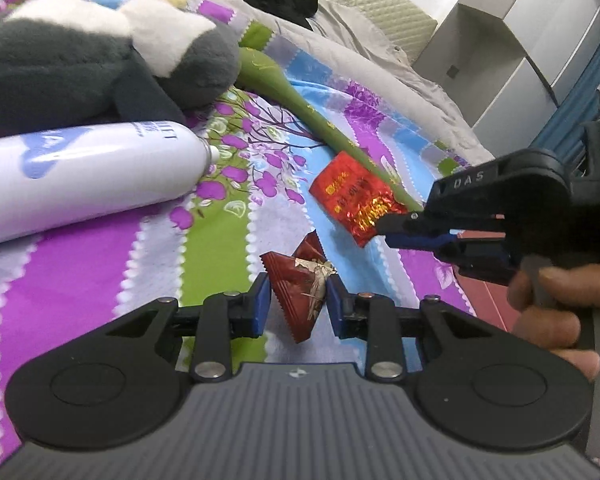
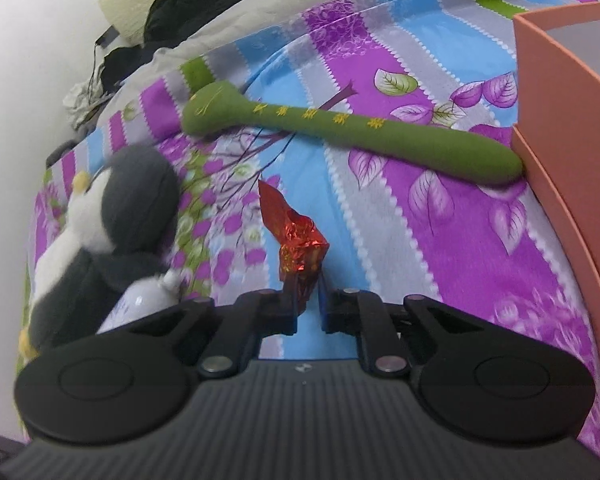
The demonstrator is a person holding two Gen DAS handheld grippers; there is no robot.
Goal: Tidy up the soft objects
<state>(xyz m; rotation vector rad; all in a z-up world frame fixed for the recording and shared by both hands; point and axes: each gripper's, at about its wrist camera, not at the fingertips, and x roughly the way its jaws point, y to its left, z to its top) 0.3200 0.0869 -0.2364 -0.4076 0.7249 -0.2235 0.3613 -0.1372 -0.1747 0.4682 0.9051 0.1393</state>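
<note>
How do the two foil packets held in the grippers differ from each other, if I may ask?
The bright red packet is shiny, crinkled foil with gold print; the dark red packet is duller, with a pale bird-like drawing and zigzag edges. The right gripper pinches the former, the left gripper the latter. Both are small sealed pouches.

The right tongs (image 2: 309, 307) pinch a red foil packet (image 2: 298, 240) above the striped bedsheet (image 2: 440, 216), near a green stick (image 2: 340, 132).

Both tongs, left (image 1: 296, 304) and right (image 2: 309, 307), clamped.
</note>
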